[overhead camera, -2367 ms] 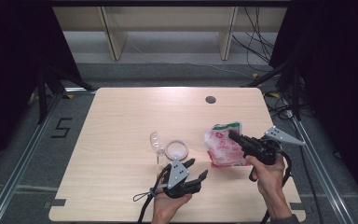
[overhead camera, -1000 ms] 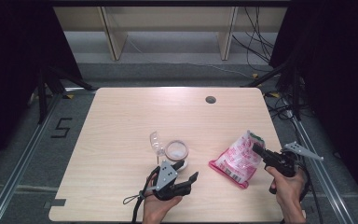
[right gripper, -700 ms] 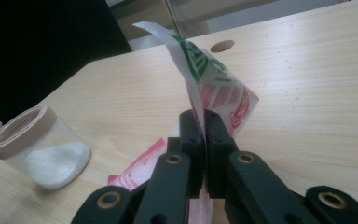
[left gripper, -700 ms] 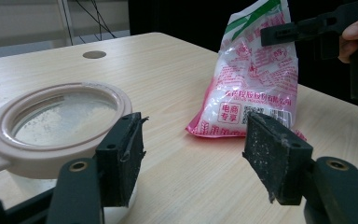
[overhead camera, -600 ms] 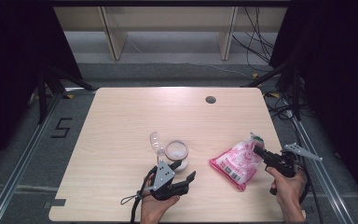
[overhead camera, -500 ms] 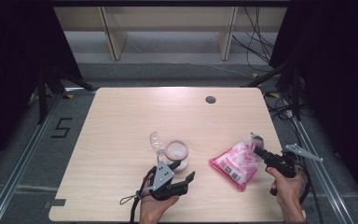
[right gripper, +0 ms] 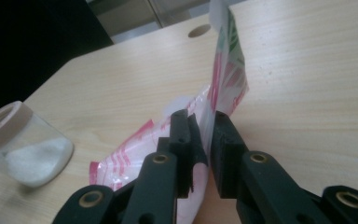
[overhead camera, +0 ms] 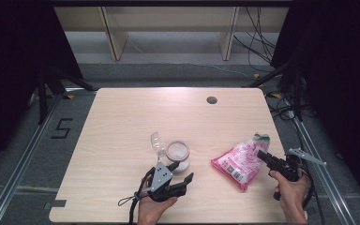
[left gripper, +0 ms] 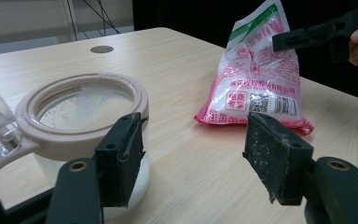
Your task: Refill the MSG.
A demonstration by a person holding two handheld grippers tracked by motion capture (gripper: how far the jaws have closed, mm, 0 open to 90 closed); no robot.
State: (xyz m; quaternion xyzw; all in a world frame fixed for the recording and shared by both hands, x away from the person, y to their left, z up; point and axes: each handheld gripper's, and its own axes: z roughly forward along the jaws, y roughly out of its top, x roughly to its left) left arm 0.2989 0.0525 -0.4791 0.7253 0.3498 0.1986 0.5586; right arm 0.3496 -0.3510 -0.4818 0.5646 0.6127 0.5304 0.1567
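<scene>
The pink bag lay near the table's right edge, towards the front. The right gripper had its jaws around the bag's top edge, just easing apart, the film between them. The left gripper gaped wide, empty, beside the open glass jar near the front edge; nothing stood between jar and bag.

Pale wooden table, dark surroundings
</scene>
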